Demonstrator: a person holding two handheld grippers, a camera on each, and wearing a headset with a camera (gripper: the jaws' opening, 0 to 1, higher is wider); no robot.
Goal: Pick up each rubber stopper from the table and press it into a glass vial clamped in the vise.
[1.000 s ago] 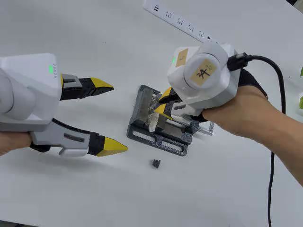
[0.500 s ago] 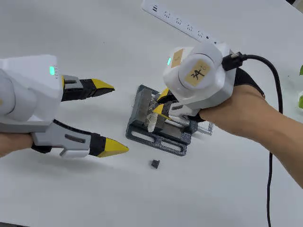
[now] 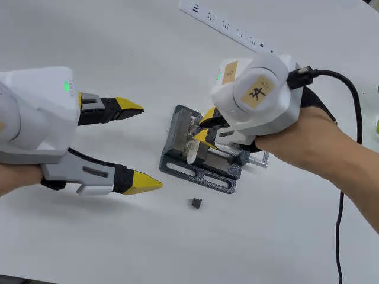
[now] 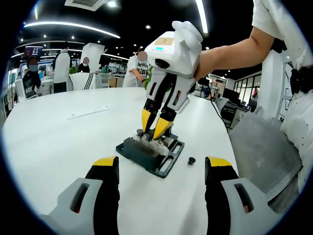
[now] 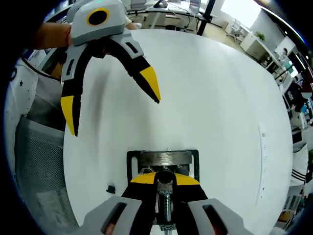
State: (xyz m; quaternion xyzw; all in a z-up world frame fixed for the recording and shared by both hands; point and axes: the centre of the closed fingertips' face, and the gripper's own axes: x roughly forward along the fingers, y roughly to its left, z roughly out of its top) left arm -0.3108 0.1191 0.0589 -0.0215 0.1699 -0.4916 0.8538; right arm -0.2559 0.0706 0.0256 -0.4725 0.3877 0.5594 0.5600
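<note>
- One rubber stopper [image 3: 195, 204] lay loose on the worktop [image 3: 118, 248], just beside the front of the vise [image 3: 204, 176], and nothing touched it.
- A second, dark stopper [image 5: 165, 175] sat between the jaws of the right tongs [image 3: 202, 126]. They were closed on it directly above the glass vials [image 3: 190, 155] clamped in the vise. I judged that this one was in the pressing step and not yet seated.
- In the left gripper view a small dark cap [image 4: 140, 132] stood at the end of the vise. It was perhaps a stopper already in its vial, but I could not tell how many vials were filled.
- The left tongs [image 3: 151, 145] were spread wide and empty, above the worktop near the vise.
- What was left, in my judgement: to seat the held stopper, then to fetch the loose one.
</note>
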